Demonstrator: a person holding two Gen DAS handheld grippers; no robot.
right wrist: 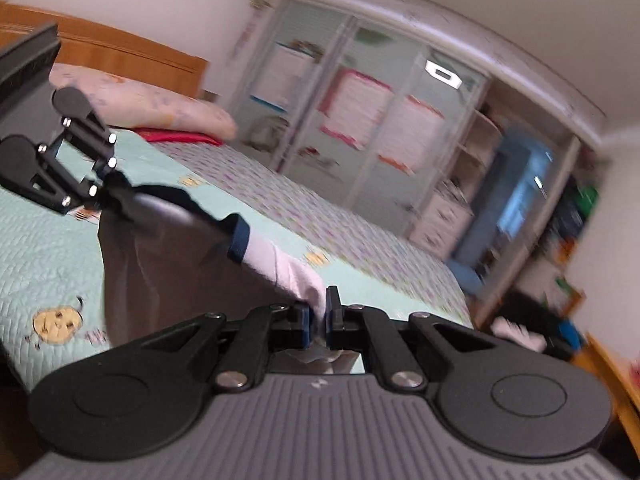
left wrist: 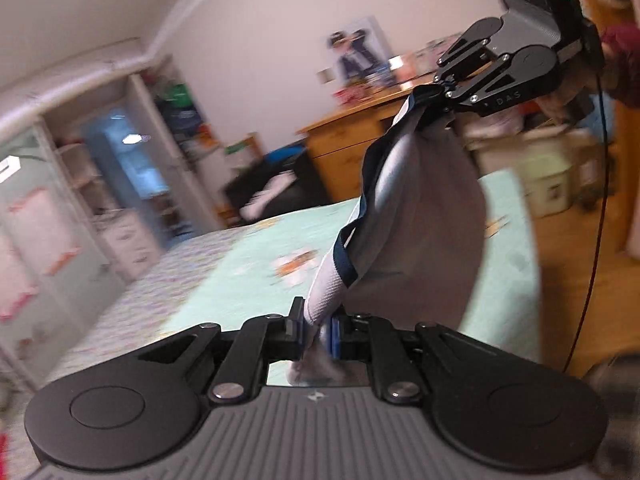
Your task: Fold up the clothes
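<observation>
Fabric stretched between the two tools is what matters here: a pale grey, thin knit garment with navy-blue trim [left wrist: 420, 216] hangs in the air, pinched at one edge by each gripper. The left gripper [left wrist: 318, 330] has its blue-padded jaws closed on a bunched whitish corner, and the cloth runs straight ahead and upward from them. At the far end of that run, ahead and to the right, the right gripper [left wrist: 446, 92] is clamped on the opposite corner, by the navy trim.

From the right wrist view the same holds in reverse: the right gripper [right wrist: 318, 324] bites the light cloth just ahead of its jaws, and the garment [right wrist: 168, 248] stretches away to the left gripper [right wrist: 98, 196], ahead and to the left.

So the garment's held edge lies along the line joining the two sets of jaws, taut on top, with the body sagging below it over the mint-green quilted bedspread with cartoon prints [left wrist: 256, 248]. Neither hand is nearer; each has an end. Whether the hem touches the bed is hidden. Motion blur suggests the garment is being carried or shaken out, and I judge that it must be lowered level onto the bedspread.
</observation>
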